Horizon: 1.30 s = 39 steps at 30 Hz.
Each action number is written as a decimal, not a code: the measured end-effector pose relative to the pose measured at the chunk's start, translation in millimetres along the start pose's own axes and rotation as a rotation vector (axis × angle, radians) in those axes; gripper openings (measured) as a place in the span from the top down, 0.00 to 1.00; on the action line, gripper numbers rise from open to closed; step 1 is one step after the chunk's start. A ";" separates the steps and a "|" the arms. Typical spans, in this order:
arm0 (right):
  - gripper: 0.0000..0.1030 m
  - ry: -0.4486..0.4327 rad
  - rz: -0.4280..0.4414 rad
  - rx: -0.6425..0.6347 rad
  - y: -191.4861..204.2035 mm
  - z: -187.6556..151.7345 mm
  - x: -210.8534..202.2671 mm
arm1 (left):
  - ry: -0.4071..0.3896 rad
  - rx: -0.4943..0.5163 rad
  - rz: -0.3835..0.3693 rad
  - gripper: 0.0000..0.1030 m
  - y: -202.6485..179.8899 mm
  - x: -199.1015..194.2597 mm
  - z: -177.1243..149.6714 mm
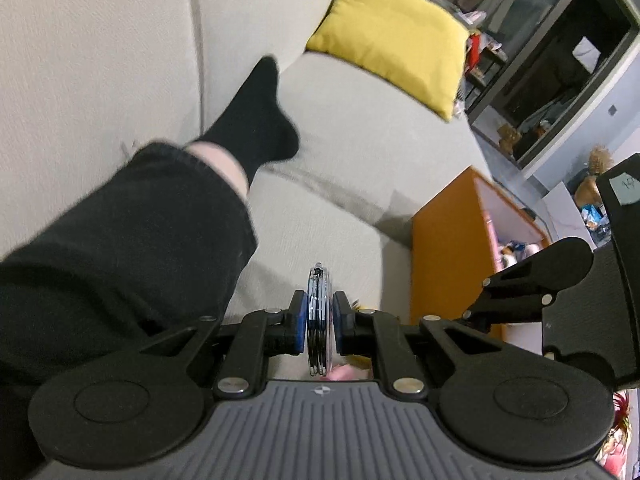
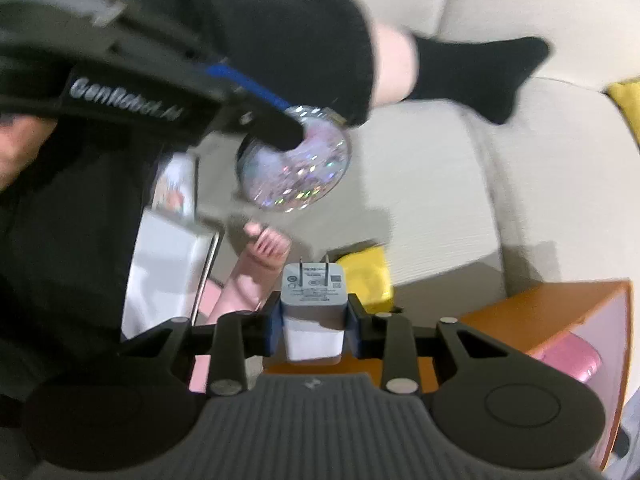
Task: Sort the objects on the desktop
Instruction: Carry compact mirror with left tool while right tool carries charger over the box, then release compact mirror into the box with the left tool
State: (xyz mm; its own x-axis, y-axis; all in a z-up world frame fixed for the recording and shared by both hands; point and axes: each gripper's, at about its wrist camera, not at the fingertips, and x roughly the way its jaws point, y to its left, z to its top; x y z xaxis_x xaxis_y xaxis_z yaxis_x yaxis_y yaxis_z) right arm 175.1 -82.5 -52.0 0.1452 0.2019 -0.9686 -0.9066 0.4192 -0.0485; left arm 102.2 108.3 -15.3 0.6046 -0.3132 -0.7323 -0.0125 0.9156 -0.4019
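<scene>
My left gripper [image 1: 319, 320] is shut on a round glittery disc [image 1: 319, 312], held edge-on between the blue pads above the sofa seat. The same disc [image 2: 296, 168] shows flat in the right wrist view, with the left gripper [image 2: 288, 136] on its upper left. My right gripper [image 2: 314, 316] is shut on a white wall charger [image 2: 314, 300], prongs pointing forward, above the orange box [image 2: 560, 312].
A person's leg in black trousers and sock [image 1: 256, 112] lies across the beige sofa [image 1: 360, 152]. A yellow cushion [image 1: 392, 40] sits at the back. An orange box [image 1: 448, 248] stands beside the sofa. A yellow item [image 2: 368, 276], a pink figure [image 2: 256, 272] and white packaging [image 2: 168, 276] lie below.
</scene>
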 end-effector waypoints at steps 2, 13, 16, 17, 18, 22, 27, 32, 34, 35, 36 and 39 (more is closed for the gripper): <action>0.67 -0.067 -0.008 0.049 -4.7 5.9 -14.6 | -0.015 0.017 -0.009 0.86 -8.1 -6.3 4.1; 0.67 -0.330 -0.151 0.326 -59.2 -58.7 -119.0 | -0.041 0.167 -0.133 0.86 -85.8 -12.3 36.1; 0.67 -0.303 -0.186 0.413 -75.4 -89.6 -116.2 | -0.034 0.229 -0.171 0.86 -115.9 -2.7 41.0; 0.67 -0.291 -0.187 0.441 -81.2 -99.8 -112.2 | -0.029 0.253 -0.184 0.86 -126.8 1.4 41.8; 0.67 -0.279 -0.184 0.471 -85.7 -110.3 -107.7 | -0.021 0.280 -0.198 0.86 -138.7 6.3 42.1; 0.67 -0.228 -0.147 0.581 -93.9 -146.5 -80.0 | 0.042 0.412 -0.189 0.86 -183.7 40.6 36.5; 0.67 -0.215 -0.097 0.626 -94.1 -167.5 -58.4 | 0.132 0.562 -0.049 0.86 -222.0 98.4 18.0; 0.67 -0.233 -0.060 0.627 -100.2 -174.1 -44.6 | 0.179 0.645 0.047 0.86 -233.4 133.5 4.9; 0.67 -0.244 -0.039 0.629 -104.0 -173.1 -38.8 | 0.189 0.659 0.078 0.86 -235.1 141.2 5.7; 0.67 -0.249 -0.029 0.631 -106.7 -173.3 -37.6 | 0.194 0.666 0.090 0.86 -236.2 144.3 6.1; 0.67 -0.256 -0.021 0.632 -108.3 -172.8 -35.6 | 0.198 0.673 0.099 0.86 -236.9 148.4 8.0; 0.67 -0.268 -0.005 0.636 -113.5 -171.4 -29.9 | 0.191 0.691 0.145 0.86 -240.0 155.9 12.0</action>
State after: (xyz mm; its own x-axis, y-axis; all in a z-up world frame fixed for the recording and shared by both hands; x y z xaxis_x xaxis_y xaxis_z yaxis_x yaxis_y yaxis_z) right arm 205.7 -287.8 -59.4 0.3156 0.3761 -0.8712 -0.5090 0.8419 0.1791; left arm 209.0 -157.2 -26.5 0.4846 -0.1580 -0.8604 0.4618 0.8815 0.0982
